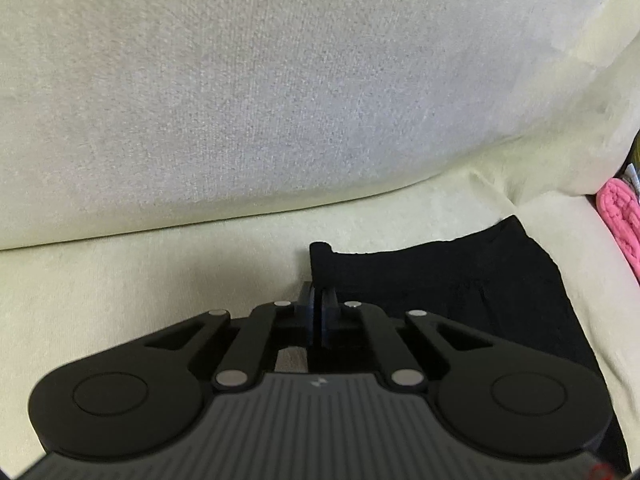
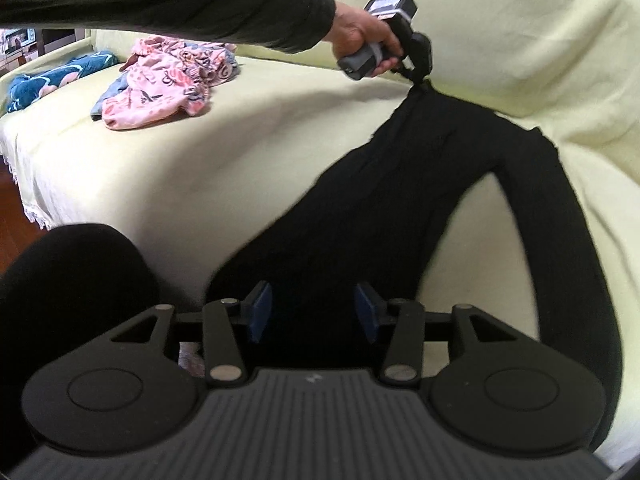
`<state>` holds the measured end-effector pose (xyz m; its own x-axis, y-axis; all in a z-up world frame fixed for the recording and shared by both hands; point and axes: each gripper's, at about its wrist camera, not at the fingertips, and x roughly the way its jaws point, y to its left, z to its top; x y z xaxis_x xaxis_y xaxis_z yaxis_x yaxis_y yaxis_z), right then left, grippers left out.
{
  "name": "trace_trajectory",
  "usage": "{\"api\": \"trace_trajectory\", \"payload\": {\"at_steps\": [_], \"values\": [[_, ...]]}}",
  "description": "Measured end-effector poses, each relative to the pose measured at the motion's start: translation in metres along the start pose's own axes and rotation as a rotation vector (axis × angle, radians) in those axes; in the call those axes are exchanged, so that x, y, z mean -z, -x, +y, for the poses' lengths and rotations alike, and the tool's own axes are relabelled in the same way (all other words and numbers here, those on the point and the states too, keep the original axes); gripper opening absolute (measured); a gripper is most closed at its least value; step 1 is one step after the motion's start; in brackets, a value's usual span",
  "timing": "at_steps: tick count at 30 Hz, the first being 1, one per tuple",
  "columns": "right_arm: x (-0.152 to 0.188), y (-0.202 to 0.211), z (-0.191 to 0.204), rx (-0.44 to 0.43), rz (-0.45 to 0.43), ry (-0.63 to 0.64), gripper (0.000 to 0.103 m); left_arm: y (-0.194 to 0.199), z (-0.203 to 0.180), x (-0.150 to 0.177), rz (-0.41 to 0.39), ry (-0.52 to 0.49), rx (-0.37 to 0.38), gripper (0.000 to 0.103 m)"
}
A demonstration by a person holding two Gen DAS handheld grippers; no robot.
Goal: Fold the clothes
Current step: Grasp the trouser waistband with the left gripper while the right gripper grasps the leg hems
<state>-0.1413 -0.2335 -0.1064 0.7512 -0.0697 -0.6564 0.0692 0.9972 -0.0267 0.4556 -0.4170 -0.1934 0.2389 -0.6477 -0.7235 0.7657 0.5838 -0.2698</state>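
Observation:
A black garment (image 2: 400, 200) lies stretched across the pale yellow sofa seat (image 2: 200, 168), with two long parts spreading toward me. My left gripper (image 1: 319, 296) is shut on a corner of the black garment (image 1: 440, 280) close to the sofa backrest; in the right wrist view the left gripper (image 2: 420, 80) pinches the garment's far end and lifts it slightly. My right gripper (image 2: 314, 312) is open, its blue pads (image 2: 262, 308) on either side of the garment's near end, not closed on it.
A pile of pink patterned clothes (image 2: 160, 84) and a blue patterned garment (image 2: 52, 80) lie at the far left of the sofa. A pink knitted item (image 1: 620, 216) lies at the right edge. The sofa backrest (image 1: 280, 100) rises just behind the left gripper.

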Motion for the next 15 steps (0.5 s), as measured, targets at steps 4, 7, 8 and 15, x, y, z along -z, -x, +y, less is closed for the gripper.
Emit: {"api": "trace_trajectory", "payload": {"at_steps": [4,7,8,15], "values": [[-0.008,-0.010,0.027,-0.025,0.044,-0.006,0.043,0.006,-0.002,0.003,0.001,-0.008,0.004,0.000],[-0.014,-0.018,0.048,-0.043,0.077,-0.010,0.050,0.012,-0.006,0.003,0.002,-0.028,0.006,0.000],[-0.016,-0.021,0.055,-0.049,0.088,-0.012,0.051,0.013,-0.007,0.003,0.002,-0.035,0.005,0.000],[-0.010,-0.037,0.082,0.106,0.124,0.026,0.051,0.029,-0.003,-0.001,-0.013,-0.033,0.021,0.000]]}}
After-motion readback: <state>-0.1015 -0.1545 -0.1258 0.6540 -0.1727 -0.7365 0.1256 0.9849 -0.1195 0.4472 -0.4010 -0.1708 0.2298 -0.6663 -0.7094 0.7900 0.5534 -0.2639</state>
